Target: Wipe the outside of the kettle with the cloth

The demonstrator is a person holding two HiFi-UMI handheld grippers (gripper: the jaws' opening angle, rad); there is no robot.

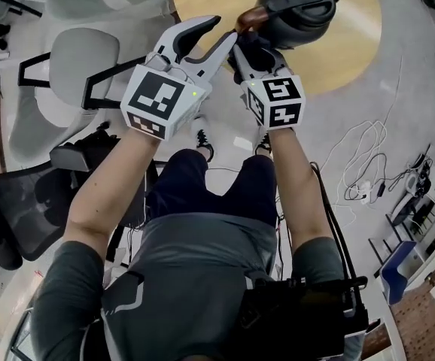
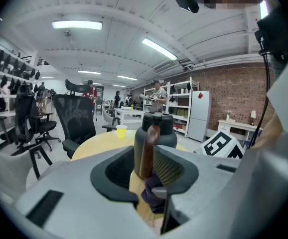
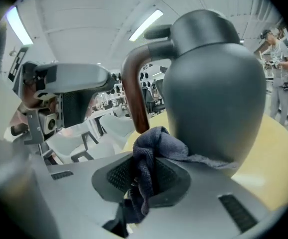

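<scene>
My right gripper (image 1: 250,50), jaws clenched on the cloth (image 3: 154,146), has the kettle (image 1: 296,10) straight ahead on the counter's (image 1: 345,62) near side, with the cloth against its belly. My left gripper's (image 1: 223,30) jaws are released and face its upright handle (image 2: 146,148).

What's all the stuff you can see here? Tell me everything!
round wooden table: one, yellow, ahead of the person
rounded kettle with a brown handle: one, dark grey, on the table
crumpled cloth: one, dark blue-grey, beside the kettle, below its handle
small cup: one, yellow, far side of the table
office chairs: several, grey and black, left of the table
cables: a tangle, white, on the floor
left gripper: one, grey, jaws open by the handle
right gripper: one, grey, jaws shut on the cloth
</scene>
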